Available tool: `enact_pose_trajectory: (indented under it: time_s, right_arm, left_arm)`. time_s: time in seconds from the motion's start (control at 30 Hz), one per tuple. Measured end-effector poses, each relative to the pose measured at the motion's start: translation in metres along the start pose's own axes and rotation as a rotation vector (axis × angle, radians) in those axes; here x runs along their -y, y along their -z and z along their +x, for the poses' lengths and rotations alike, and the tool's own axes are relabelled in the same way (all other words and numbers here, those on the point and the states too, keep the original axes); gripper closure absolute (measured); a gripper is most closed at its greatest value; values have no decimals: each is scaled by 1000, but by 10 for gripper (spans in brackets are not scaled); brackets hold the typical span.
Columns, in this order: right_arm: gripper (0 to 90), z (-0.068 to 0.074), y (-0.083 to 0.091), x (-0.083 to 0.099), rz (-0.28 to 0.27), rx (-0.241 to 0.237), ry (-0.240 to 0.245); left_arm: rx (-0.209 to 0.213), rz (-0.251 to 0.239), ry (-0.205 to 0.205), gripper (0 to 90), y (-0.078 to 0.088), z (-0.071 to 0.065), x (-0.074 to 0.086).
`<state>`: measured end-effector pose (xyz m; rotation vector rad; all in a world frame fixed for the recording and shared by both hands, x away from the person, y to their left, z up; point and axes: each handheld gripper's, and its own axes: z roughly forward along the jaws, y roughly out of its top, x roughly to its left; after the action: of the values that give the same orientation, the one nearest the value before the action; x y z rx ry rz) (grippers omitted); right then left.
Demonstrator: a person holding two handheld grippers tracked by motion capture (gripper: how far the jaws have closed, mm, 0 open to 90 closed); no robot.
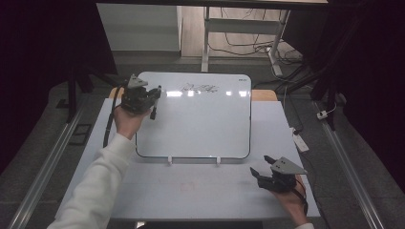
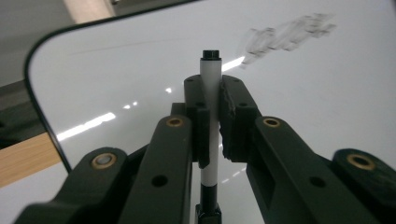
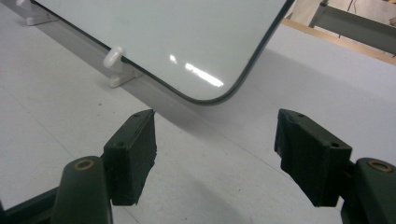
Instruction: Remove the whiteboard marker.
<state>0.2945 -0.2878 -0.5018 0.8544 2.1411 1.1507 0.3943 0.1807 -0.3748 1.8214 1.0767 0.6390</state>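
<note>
- Currently, left gripper (image 1: pixel 154 98) pinched marker (image 2: pixel 211 121) over whiteboard's (image 1: pixel 200 129) upper-left corner; marker's long axis ran near vertical, tip down.
- Smudged scribble (image 1: pixel 199 88) lay to the marker's right, near the top edge; left hand nearer to it.
- Right gripper (image 3: pixel 215 158) rested with jaws spread, empty, beyond the board's lower-right corner.

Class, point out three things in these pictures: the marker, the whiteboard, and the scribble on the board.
marker (image 2: pixel 211 81): left gripper view, white barrel above the jaws.
whiteboard (image 1: pixel 200 129): high view, bare middle of its surface.
scribble (image 1: pixel 199 88): high view, centre of the grey marks near the far edge.
</note>
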Motion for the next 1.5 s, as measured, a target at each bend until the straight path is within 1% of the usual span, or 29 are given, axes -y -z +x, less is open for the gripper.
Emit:
enact_pose_trajectory:
  time_s: [0.13, 0.23, 0.27, 0.3, 0.33, 0.37, 0.4, 0.43, 0.47, 0.53, 0.57, 0.6, 0.67, 0.7, 0.73, 0.83, 0.87, 0.93, 0.97, 1.0, 1.03, 1.07, 1.23, 1.33, 1.4, 1.47, 1.5]
  right_arm:
    - [310, 4, 1, -4, -12, -22, -3]
    - [316, 6, 1, -6, -21, -32, -8]
    - [316, 8, 1, -10, -31, -49, -23]
    - [316, 8, 1, -10, -31, -49, -23]
    - [317, 10, 0, -14, -43, -66, -35]
    - [318, 12, 0, -17, -49, -73, -41]
    - [322, 14, -1, -19, -54, -83, -50]
    - [326, 16, -1, -22, -53, -98, -57]
    - [330, 18, -1, -26, -55, -109, -65]
    - [335, 23, -3, -32, -56, -138, -84]
    - [337, 26, -4, -36, -57, -154, -93]
    - [337, 30, -6, -40, -55, -169, -97]
    - [332, 39, -9, -47, -52, -199, -99]
    - [328, 43, -11, -50, -50, -212, -97]
    - [330, 47, -13, -54, -48, -227, -98]
    - [333, 58, -21, -63, -37, -263, -98]
    - [337, 62, -24, -66, -31, -277, -100]
    - [339, 69, -30, -72, -19, -302, -101]
    - [341, 73, -33, -74, -14, -315, -99]
    - [344, 76, -37, -76, -11, -329, -99]
    - [344, 76, -37, -76, -11, -329, -99]
    - [352, 83, -42, -80, 0, -338, -91]
    - [374, 95, -53, -85, 27, -362, -91]
    - [393, 98, -57, -88, 39, -370, -103]
    - [423, 99, -59, -89, 43, -386, -117]
    - [451, 100, -61, -90, 48, -393, -118]
    - [451, 100, -61, -90, 48, -393, -118]
  left_arm:
    - [74, -25, -38, 811, 16, -18, 11]
    - [129, -37, -62, 811, 24, -34, 18]
    - [147, -39, -72, 811, 26, -40, 21]
    - [164, -41, -82, 811, 28, -46, 23]
    - [182, -42, -90, 811, 30, -51, 26]
    - [200, -45, -96, 811, 31, -57, 28]
    - [216, -46, -103, 811, 31, -62, 30]
    - [247, -46, -115, 811, 30, -74, 35]
    - [247, -46, -115, 811, 30, -74, 35]
    - [271, -42, -134, 811, 27, -86, 39]
    - [291, -37, -151, 811, 24, -96, 42]
    - [291, -37, -151, 811, 24, -96, 42]
    - [314, -36, -155, 811, 20, -107, 46]
    - [340, -35, -159, 811, 16, -115, 49]
    - [340, -35, -159, 811, 16, -115, 49]
    - [369, -28, -166, 810, 10, -127, 52]
    - [383, -26, -172, 811, 7, -133, 54]
    - [389, -26, -170, 810, 5, -136, 55]
    - [395, -27, -166, 810, 4, -138, 56]
    - [404, -25, -172, 811, 3, -142, 57]
    - [404, -25, -172, 810, 3, -142, 57]
    - [410, -23, -179, 810, 2, -147, 59]
    - [417, -10, -194, 810, -2, -155, 63]
    - [418, -11, -196, 810, -3, -157, 64]
    - [419, -12, -200, 810, -4, -160, 64]
    - [421, -14, -207, 810, -6, -165, 64]
    - [421, -14, -207, 810, -6, -165, 64]
